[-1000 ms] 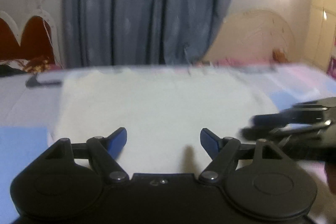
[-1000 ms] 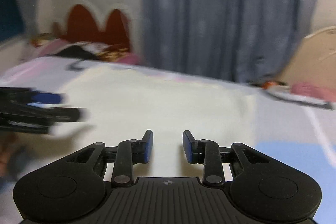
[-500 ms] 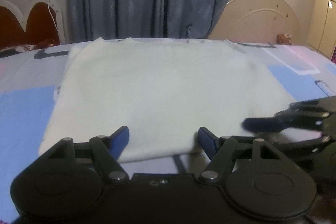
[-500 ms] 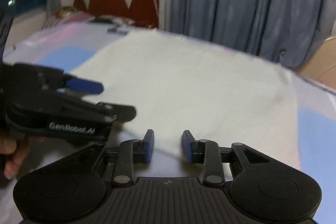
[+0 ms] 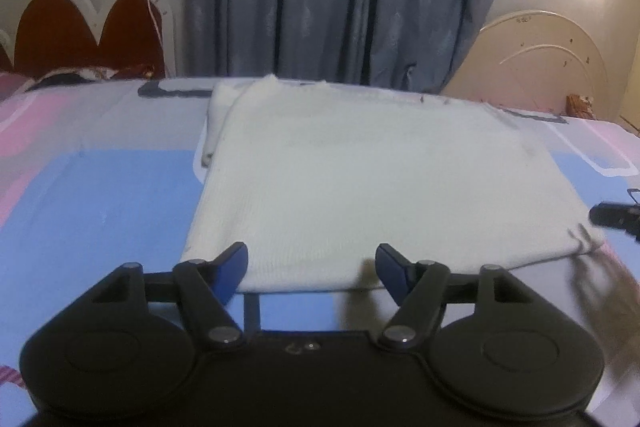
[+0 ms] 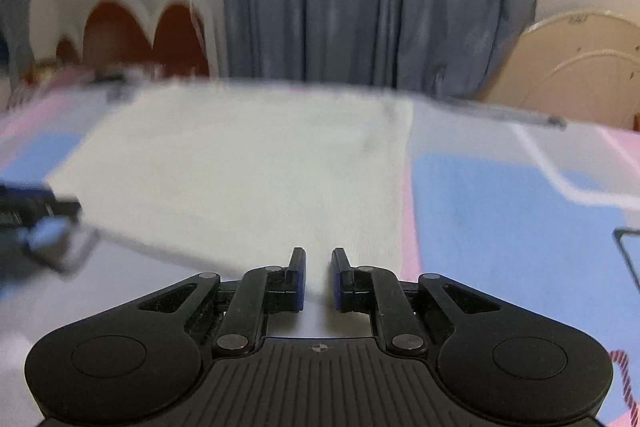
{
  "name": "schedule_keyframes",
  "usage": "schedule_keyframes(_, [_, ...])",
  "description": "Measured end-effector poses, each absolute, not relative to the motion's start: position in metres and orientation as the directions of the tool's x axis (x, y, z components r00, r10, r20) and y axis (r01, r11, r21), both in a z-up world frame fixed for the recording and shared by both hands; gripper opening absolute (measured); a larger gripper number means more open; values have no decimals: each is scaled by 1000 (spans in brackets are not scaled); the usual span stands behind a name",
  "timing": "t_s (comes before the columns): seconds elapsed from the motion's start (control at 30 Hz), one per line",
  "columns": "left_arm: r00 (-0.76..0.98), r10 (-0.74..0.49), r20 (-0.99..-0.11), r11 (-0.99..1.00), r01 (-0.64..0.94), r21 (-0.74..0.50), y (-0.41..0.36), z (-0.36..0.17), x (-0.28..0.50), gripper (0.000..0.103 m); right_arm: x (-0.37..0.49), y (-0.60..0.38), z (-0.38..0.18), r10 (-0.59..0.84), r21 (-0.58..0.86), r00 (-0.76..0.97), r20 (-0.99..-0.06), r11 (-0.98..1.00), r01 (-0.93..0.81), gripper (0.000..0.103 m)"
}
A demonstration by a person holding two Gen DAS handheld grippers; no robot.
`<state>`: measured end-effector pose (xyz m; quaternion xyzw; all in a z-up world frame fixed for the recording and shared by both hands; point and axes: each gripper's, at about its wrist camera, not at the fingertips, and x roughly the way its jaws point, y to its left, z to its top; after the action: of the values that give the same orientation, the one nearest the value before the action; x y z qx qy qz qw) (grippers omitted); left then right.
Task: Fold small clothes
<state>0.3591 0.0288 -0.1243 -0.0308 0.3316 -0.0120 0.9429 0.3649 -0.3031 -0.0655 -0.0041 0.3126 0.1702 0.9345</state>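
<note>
Just one white cloth (image 5: 360,187), two grippers (image 5: 312,267) (image 6: 319,277).

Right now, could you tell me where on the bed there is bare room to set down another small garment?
The blue patch of bedsheet left of the white cloth is bare, as is the blue patch to its right. The cloth fills the middle. The near edge is crowded: the left gripper and right gripper, both closing, sit over it there.

left gripper (image 5: 312,269): black body, blue pads, silver screws
right gripper (image 6: 319,279): black ribbed body, blue pads
</note>
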Motion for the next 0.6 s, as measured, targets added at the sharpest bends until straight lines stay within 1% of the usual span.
schedule_keyframes(0.03, [766, -38, -642, 998, -4, -64, 31, -130, 363, 70, 367, -305, -65, 308, 105, 752, -583, 946, -307, 11])
schedule_keyframes(0.07, [769, -29, -638, 998, -7, -55, 33, -132, 360, 69, 375, -307, -70, 299, 107, 741, -602, 949, -296, 11])
schedule_keyframes(0.1, [774, -23, -633, 999, -12, -52, 32, -129, 359, 67, 383, -307, -80, 276, 95, 699, -660, 953, -287, 11])
schedule_keyframes(0.13, [781, -25, -625, 998, -16, -59, 31, -125, 356, 67, 388, -307, -89, 263, 83, 676, -688, 954, -287, 11])
schedule_keyframes(0.2, [802, -49, -595, 997, 2, -79, 28, -119, 354, 69, 383, -306, -82, 268, 72, 687, -675, 951, -301, 11])
schedule_keyframes(0.23, [812, -50, -581, 997, 11, -70, 23, -118, 353, 73, 380, -305, -76, 278, 79, 699, -659, 950, -302, 11])
schedule_keyframes(0.3, [816, -54, -576, 998, 25, -59, 13, -119, 357, 78, 370, -297, -62, 315, 88, 739, -596, 940, -330, 11])
schedule_keyframes(0.33, [811, -62, -582, 998, 35, -57, 8, -121, 360, 78, 370, -290, -62, 332, 92, 741, -583, 934, -346, 11])
schedule_keyframes(0.4, [782, -46, -622, 999, 28, -38, 2, -128, 368, 78, 372, -276, -67, 364, 105, 714, -599, 919, -380, 12])
schedule_keyframes(0.43, [767, -38, -640, 999, 20, -35, 2, -134, 370, 79, 375, -268, -77, 351, 85, 677, -648, 916, -393, 11])
schedule_keyframes(0.47, [774, -37, -632, 999, 16, -38, 4, -134, 369, 79, 374, -262, -86, 327, 53, 665, -671, 916, -397, 11])
schedule_keyframes(0.5, [768, -30, -640, 999, 5, -42, 7, -131, 369, 78, 368, -263, -87, 327, 26, 687, -649, 912, -410, 11])
schedule_keyframes(0.6, [764, -2, -646, 999, -30, -37, 20, -129, 365, 76, 361, -274, -71, 320, 47, 682, -658, 921, -387, 11])
